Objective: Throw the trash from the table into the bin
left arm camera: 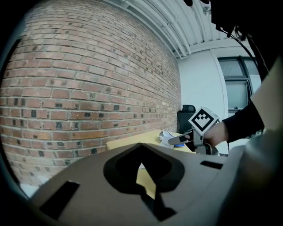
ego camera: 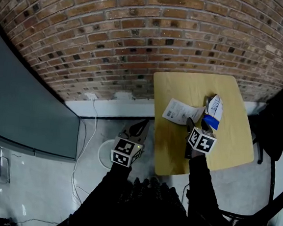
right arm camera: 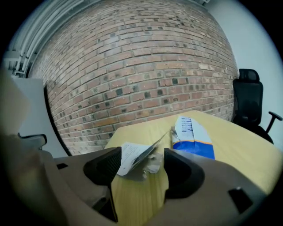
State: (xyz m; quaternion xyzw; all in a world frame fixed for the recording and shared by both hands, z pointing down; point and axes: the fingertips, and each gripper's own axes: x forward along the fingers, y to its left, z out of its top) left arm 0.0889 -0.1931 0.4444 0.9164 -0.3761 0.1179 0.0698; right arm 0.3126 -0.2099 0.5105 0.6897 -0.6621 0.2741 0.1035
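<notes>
Trash on the counter, with two hand-held grippers before a brick wall.

At left, the left hand-held gripper, jaws closed and empty, hangs above a white round bin on the floor. On the square pale wooden counter lies a crumpled white printed paper sheet. The right hand-held gripper holds its jaws parted around the sheet's near end without pressing it. A blue-and-white plastic wrapper lies just to the right.

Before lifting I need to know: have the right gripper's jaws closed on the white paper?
No; the jaws of the right gripper stand apart, with the white paper lying on the table between them.
</notes>
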